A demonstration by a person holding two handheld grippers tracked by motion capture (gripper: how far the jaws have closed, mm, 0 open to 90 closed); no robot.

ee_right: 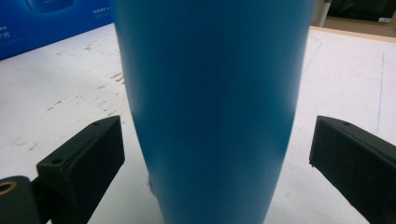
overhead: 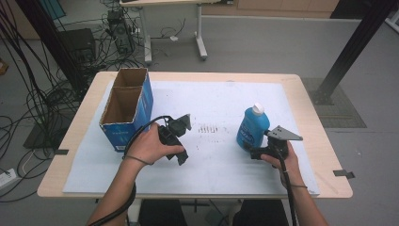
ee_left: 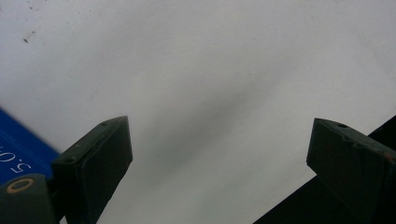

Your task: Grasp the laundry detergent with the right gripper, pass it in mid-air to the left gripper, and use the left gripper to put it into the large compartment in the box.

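Note:
A blue bottle with a white cap stands upright on the white mat, right of centre. My right gripper is at its base from the near side. In the right gripper view the bottle stands between the open jaws of that gripper, with a gap on each side. An open-topped blue cardboard box stands at the left. Just right of the box, my left gripper points down at the mat. In its own view the left gripper is open over bare white mat, nothing between the jaws.
A corner of the blue box shows at the lower left of the left gripper view. The wooden table shows bare around the mat. Cables and equipment lie on the floor beyond; a black post rises at the right.

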